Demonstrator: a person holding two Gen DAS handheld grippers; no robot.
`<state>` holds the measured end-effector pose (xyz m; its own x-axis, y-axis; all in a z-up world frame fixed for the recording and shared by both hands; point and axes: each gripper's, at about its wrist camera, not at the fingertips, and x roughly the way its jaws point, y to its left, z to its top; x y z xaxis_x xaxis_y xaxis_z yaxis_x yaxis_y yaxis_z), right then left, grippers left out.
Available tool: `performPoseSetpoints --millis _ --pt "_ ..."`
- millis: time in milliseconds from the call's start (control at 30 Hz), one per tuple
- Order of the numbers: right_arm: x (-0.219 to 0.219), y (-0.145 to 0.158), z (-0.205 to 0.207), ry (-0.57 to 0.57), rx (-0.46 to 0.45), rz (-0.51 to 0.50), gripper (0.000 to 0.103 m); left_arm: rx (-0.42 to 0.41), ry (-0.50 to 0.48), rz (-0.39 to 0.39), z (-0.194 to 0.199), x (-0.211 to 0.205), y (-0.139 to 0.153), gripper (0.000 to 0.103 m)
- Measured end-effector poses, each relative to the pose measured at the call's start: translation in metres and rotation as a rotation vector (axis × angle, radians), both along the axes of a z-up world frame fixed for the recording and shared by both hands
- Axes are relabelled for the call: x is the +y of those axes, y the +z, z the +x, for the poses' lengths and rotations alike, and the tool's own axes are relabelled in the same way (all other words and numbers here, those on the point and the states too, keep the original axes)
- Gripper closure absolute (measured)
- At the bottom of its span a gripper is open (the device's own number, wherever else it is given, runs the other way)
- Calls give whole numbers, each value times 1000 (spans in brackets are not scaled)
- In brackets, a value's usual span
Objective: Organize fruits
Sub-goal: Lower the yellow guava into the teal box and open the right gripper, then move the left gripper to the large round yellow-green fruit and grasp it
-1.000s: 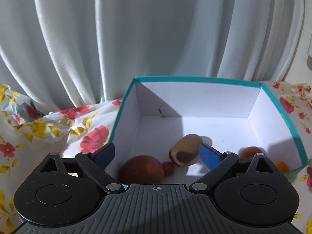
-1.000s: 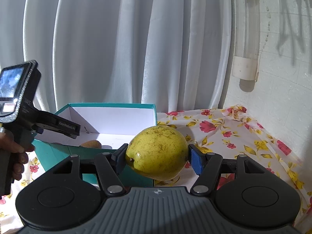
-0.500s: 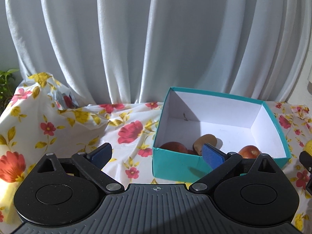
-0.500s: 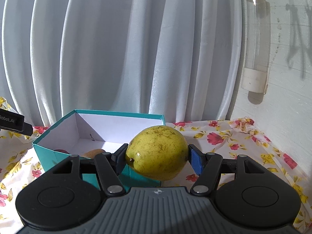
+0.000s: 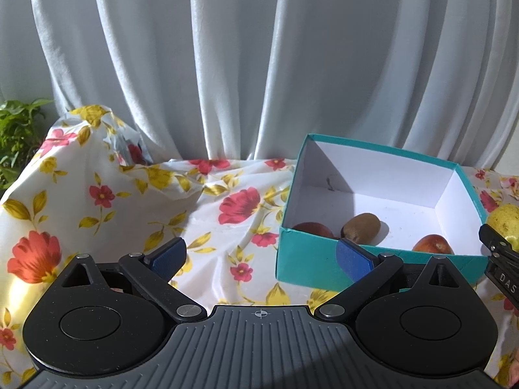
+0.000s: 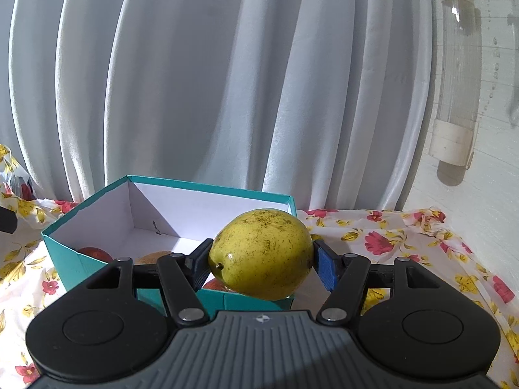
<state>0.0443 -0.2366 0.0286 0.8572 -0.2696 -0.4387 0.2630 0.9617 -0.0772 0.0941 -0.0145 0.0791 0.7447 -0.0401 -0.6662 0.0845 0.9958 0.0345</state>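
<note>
Change: the left hand-held gripper point(image 5: 261, 257) has been drawn back from over the teal box point(image 5: 305, 267); the box is now seen at 2 o'clock.
Right hand-held gripper point(image 6: 261, 261): closed on a yellow pear point(image 6: 261, 254), held at the box's near right corner.
Left hand-held gripper: jaws wide, nothing between them, above the floral cloth point(image 5: 207, 223) on the worktop.
Box contents: a kiwi point(image 5: 360, 227) between two reddish fruits point(image 5: 433, 243).
Backdrop: a white curtain point(image 5: 259, 64), at 12 o'clock.

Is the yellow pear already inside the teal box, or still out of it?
Still out. The right gripper grips the yellow pear by the teal box, at its near corner; only smaller fruits lie inside.
</note>
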Motion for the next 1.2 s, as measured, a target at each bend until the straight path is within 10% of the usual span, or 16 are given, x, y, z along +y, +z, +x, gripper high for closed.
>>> performPoseSetpoints --millis 767,1200 --pt "-10 -19 12 -7 -4 -33 42 31 -18 48 -7 -6 -10 2" --pt "-6 15 -61 -14 -111 11 10 41 -242 76 -42 -34 -58 2"
